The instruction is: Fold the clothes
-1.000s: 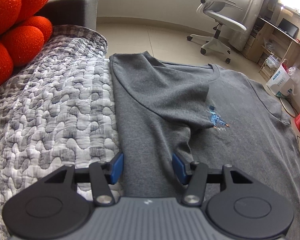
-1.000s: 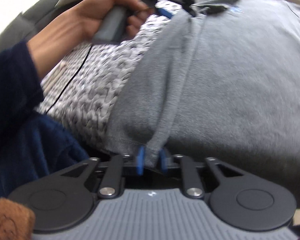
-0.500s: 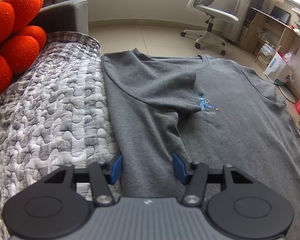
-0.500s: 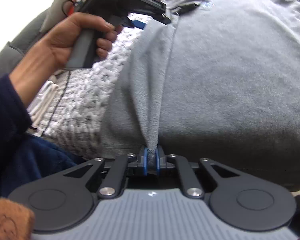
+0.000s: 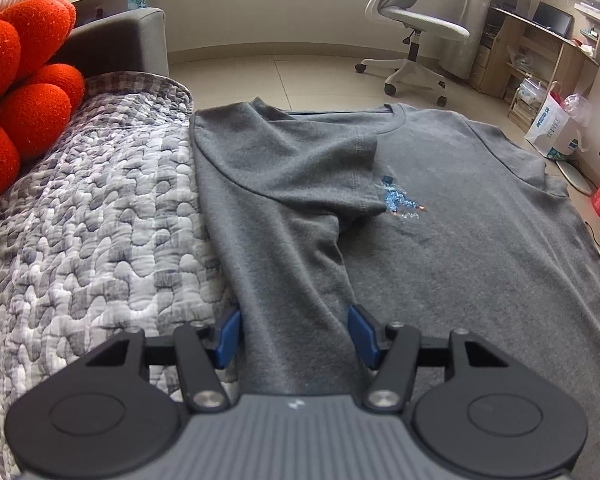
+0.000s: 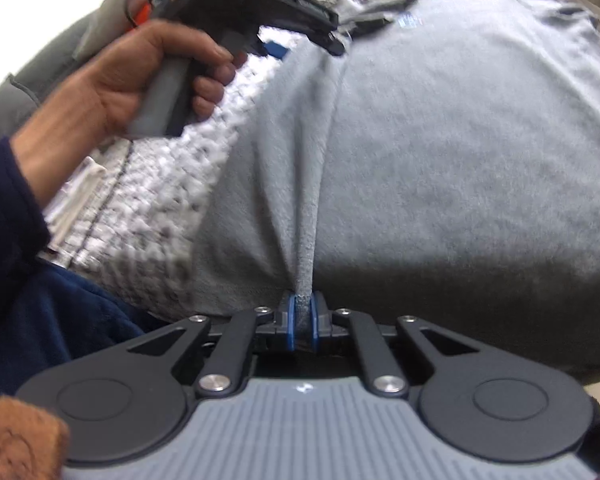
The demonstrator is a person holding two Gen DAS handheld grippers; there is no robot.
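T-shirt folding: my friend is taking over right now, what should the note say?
Left hand-held gripper: open, hanging over the folded-in strip of the grey T-shirt, gripping nothing.
Right hand-held gripper: shut on a pinch of the T-shirt's bottom edge.
The T-shirt lies on the quilted cover, its chest print facing up.
Done: one side and its sleeve are folded over the front.
Left: the other side and sleeve, then folding it lengthwise.

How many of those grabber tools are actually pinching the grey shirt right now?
1. The right gripper is closed on a bunched fold at the T-shirt hem. The left gripper hovers open over the folded-in side strip, gripping nothing.
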